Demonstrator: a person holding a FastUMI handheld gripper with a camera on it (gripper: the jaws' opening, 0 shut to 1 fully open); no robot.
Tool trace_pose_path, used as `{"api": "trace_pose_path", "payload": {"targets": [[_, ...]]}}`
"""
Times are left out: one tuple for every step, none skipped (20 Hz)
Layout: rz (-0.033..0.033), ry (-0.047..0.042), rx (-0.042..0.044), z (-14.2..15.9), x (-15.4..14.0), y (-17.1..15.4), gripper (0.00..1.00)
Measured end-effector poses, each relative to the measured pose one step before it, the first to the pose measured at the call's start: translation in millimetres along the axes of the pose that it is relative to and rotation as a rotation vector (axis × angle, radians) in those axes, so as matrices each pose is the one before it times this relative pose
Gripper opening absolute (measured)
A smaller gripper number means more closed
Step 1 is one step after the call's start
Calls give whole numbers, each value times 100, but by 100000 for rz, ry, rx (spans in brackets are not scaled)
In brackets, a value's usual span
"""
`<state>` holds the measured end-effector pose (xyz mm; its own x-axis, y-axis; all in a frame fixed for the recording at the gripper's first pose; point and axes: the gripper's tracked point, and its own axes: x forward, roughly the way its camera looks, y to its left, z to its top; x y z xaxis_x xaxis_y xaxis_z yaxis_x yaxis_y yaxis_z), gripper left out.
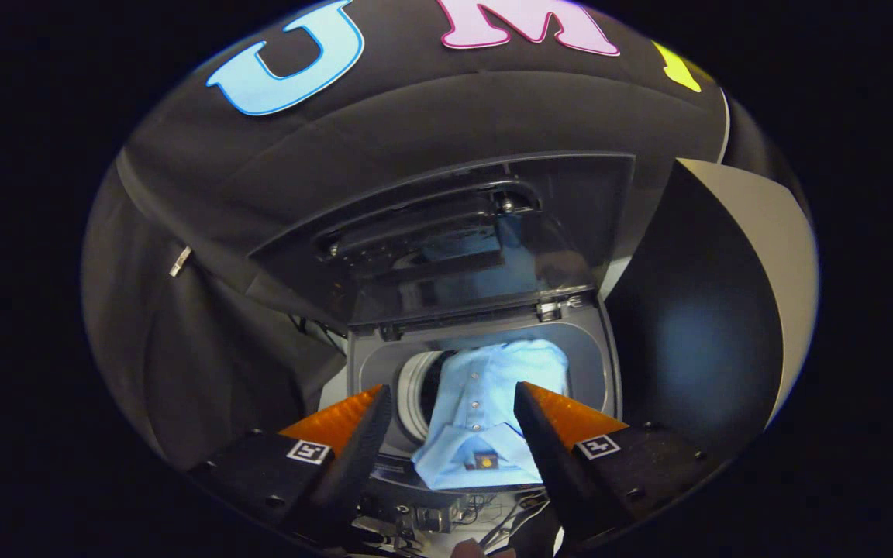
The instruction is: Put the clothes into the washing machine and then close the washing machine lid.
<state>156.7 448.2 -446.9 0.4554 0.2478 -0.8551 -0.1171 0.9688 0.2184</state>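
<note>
Tongs (453, 415) hanging apart, gripping nothing. Blue shirt (485, 411) draping over front rim of washing machine (609, 364) opening, only partly in drum. Lid (446, 232) standing raised; pushing shirt in, closing lid pending.

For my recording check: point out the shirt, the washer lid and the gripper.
shirt (485, 418): gripper view, button placket.
washer lid (446, 256): gripper view, raised lid's underside.
gripper (453, 403): gripper view, between open fingers.
</note>
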Motion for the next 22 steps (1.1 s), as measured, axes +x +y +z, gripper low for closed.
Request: {"api": "trace_pose_path", "payload": {"targets": [[-865, -569, -1014, 173, -34, -293, 100], [-437, -663, -1024, 105, -28, -170, 100], [-35, -804, -1140, 223, -61, -53, 100], [504, -1085, -1170, 352, -357, 123, 100], [425, -1069, -1324, 259, -312, 157, 100], [671, -1421, -806, 421, -429, 159, 100], [500, -1517, -295, 320, -405, 299, 100], [593, -1372, -112, 271, -518, 277, 100], [705, -1689, 143, 354, -610, 322, 100], [456, -2062, -35, 370, -473, 309, 100], [140, -2787, -307, 602, -588, 276, 100], [64, -3309, -837, 900, -651, 201, 100], [-7, -3845, -1212, 1018, -715, 260, 100], [-126, -3781, -1765, 1126, -520, 295, 100], [283, -4179, -1633, 1128, -431, 301, 100], [407, -4532, -1244, 1388, -329, 577, 100], [1235, -4173, -929, 1491, -163, 651, 100], [1028, -3890, -997, 1406, 128, 542, 100], [401, -2924, -1150, 1250, 377, 381, 100], [138, -1553, -943, 548, 638, 307, 100], [36, -23, -782, 258, 627, 370, 100], [130, 675, -413, 415, 800, 476, 100]]}}
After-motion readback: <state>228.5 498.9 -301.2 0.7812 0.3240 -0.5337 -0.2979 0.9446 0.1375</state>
